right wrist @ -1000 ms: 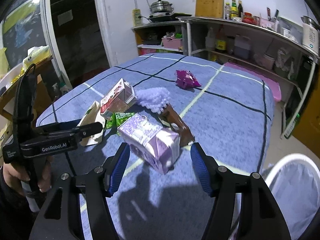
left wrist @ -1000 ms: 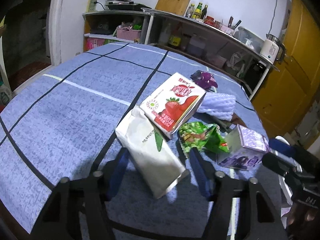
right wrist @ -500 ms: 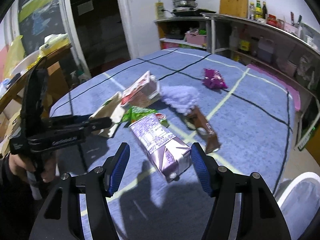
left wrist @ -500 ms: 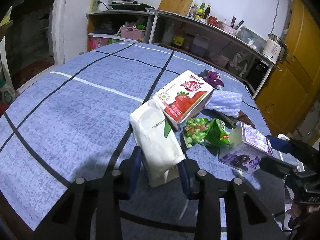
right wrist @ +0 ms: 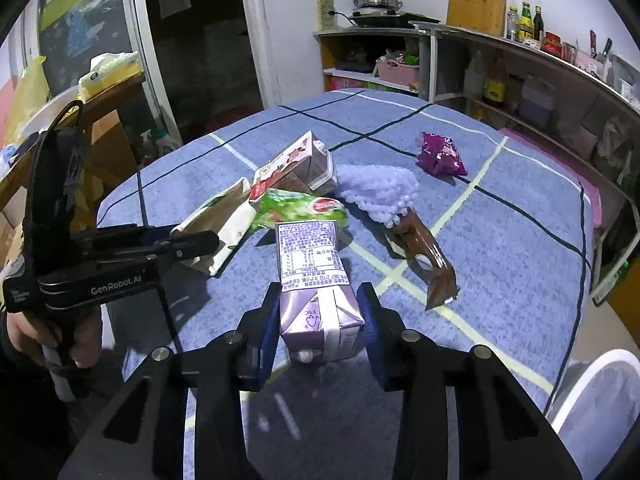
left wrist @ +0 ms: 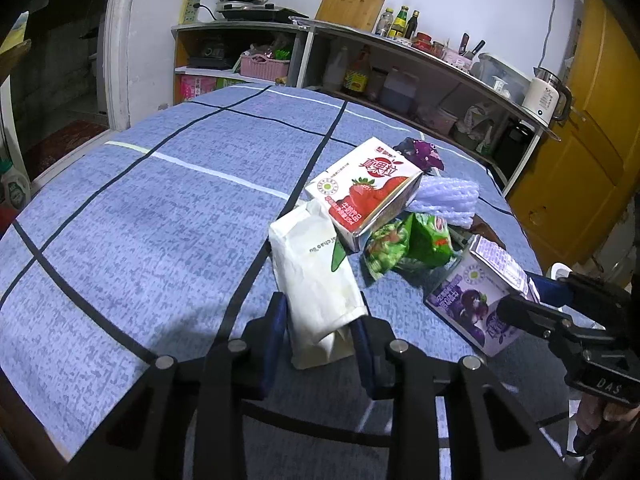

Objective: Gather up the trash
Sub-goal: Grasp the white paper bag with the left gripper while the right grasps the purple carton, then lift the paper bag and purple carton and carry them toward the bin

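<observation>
A white paper pouch [left wrist: 316, 264] lies on the blue checked tablecloth [left wrist: 140, 220]. My left gripper [left wrist: 318, 312] is closing on its near end, and both pads press it. A purple milk carton [right wrist: 312, 256] sits between the pads of my right gripper [right wrist: 320, 304], whose jaws are closing and touch the carton's sides. The left wrist view shows the same carton [left wrist: 472, 292] at the right with the right gripper [left wrist: 532, 300] on it. Seen from the right wrist, the left gripper [right wrist: 192, 240] holds the pouch [right wrist: 220, 220].
More trash lies mid-table: a red strawberry carton [left wrist: 368, 188], a green wrapper [left wrist: 408, 244], a lilac foam net [left wrist: 444, 200], a brown wrapper [right wrist: 424, 252] and a purple snack bag [right wrist: 440, 156]. A white bin [right wrist: 600, 400] stands off the table's near right corner. Kitchen shelves [left wrist: 400, 80] line the far side.
Both grippers' jaws have come in from wide apart: the left onto the white pouch, the right onto the purple carton. The right gripper also shifted and rolled slightly.
</observation>
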{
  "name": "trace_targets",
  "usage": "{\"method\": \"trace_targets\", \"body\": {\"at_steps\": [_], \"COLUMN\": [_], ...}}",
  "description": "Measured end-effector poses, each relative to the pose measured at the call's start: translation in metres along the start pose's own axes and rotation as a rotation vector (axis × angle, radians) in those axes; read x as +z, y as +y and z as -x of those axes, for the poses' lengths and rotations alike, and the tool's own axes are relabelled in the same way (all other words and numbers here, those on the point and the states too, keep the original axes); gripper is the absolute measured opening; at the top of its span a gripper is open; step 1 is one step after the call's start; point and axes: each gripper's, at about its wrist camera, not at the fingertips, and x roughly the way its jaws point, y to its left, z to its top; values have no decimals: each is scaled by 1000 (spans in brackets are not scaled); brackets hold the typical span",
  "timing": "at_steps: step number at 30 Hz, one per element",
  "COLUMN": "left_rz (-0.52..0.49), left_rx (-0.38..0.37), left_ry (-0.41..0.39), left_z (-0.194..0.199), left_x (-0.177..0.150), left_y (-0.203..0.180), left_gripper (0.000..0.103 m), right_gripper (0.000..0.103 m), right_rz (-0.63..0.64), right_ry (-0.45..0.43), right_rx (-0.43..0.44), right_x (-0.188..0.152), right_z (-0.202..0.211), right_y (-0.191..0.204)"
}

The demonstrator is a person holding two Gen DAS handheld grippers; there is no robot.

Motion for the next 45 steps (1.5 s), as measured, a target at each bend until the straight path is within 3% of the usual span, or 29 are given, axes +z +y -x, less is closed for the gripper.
{"method": "trace_targets", "body": {"at_steps": [28,45], "left_rz": [-100,-221], "left_rx": [-117,-256], "left_ry": [-67,-34], "left_z": [58,50], "left_x": [-15,-12], "left_y": [-49,-120], "left_gripper": [30,30], "right_gripper": [38,38], "right_rz": [-202,-314], "right_ry": [-89,-139], "right_rx": [-76,-192], "right_x": [-50,-80], "right_z": [72,118], "right_y": [1,-33]}}
